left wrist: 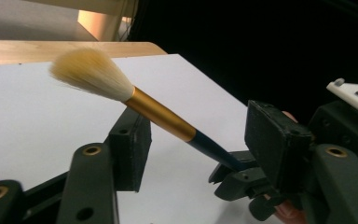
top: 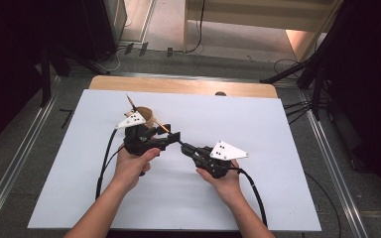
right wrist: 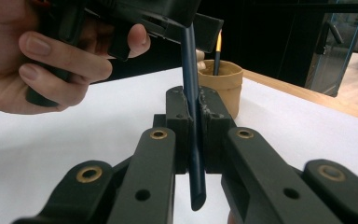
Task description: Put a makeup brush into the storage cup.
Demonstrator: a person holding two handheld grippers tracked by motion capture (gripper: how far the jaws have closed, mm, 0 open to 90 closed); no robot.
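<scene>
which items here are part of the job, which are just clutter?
In play:
- brush, handle clamped in right gripper
- left gripper, jaws either side of the brush
- tan pot holding another brush

Lying about:
- cables on the floor
- wooden board

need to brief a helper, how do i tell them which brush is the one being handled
On the white table, look between the two tongs near the middle. The brush there has a blue handle, gold collar and pale fluffy bristles; its neighbour stands in the tan cup.
</scene>
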